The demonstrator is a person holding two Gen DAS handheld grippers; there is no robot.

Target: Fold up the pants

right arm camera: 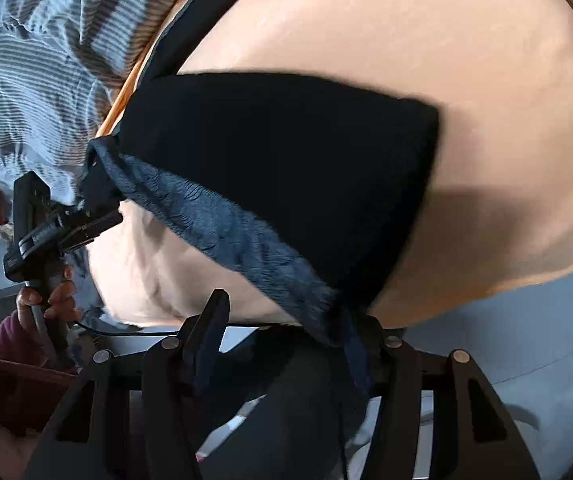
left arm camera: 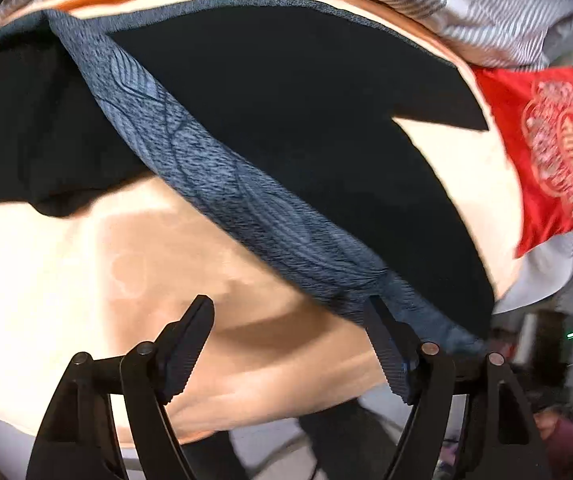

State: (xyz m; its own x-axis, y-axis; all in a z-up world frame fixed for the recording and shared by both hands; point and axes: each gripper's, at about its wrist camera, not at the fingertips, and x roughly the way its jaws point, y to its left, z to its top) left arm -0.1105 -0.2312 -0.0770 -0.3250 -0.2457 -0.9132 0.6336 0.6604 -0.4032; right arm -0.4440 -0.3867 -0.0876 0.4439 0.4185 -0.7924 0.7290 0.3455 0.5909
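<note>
The pants (left arm camera: 306, 128) stretch lengthwise across the bed (left arm camera: 66, 260), waistband (left arm camera: 226, 184) between both grippers; left gripper (left arm camera: 286, 312) wide apart, right gripper (right arm camera: 282, 312) unclear.

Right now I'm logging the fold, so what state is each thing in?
Pants: spread on the bed, grey-blue waistband turned over them.
Left gripper: open, right finger against the waistband.
Right gripper: jaws apart, waistband end draped over the right finger.
Red cloth: lying flat by the pants.
Striped bedding: bunched.

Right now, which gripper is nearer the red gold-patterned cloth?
Left. The left gripper is at the blue-grey waistband's end nearer the red cloth; the right gripper at the opposite end.
</note>
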